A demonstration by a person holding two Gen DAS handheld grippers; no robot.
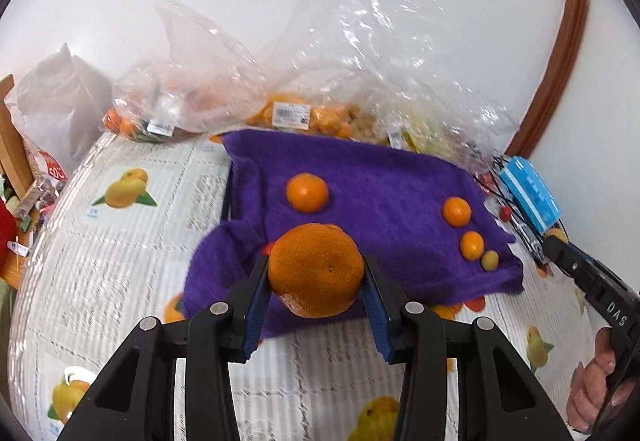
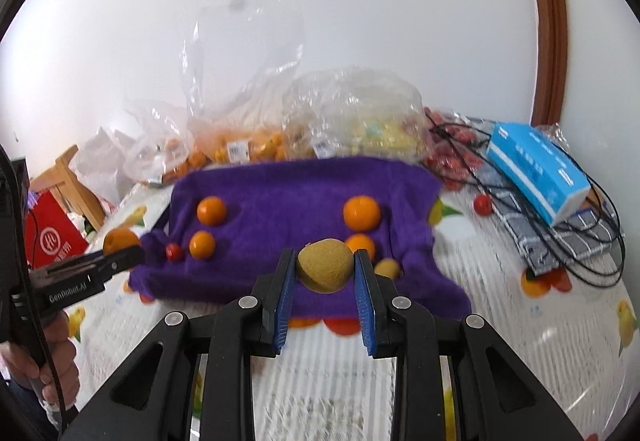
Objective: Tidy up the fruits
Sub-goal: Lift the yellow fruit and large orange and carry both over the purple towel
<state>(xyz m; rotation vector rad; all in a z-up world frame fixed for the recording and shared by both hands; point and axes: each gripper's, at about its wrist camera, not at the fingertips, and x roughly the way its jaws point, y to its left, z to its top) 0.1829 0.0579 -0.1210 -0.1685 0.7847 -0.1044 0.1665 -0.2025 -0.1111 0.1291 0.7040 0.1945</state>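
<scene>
Orange fills my left hand-held gripper: a big mandarin is clamped between its blue pads, over the near edge of the purple towel. My right hand-held gripper is closed on a kiwi above the same towel, where smaller oranges lie apart. Plastic bags of fruit crowd the bench behind. I read "GenRobot.AI" on the left one, "DAS" on the right.

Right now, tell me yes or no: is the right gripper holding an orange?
No. The right gripper is shut on a brown kiwi, held above the purple towel.
</scene>
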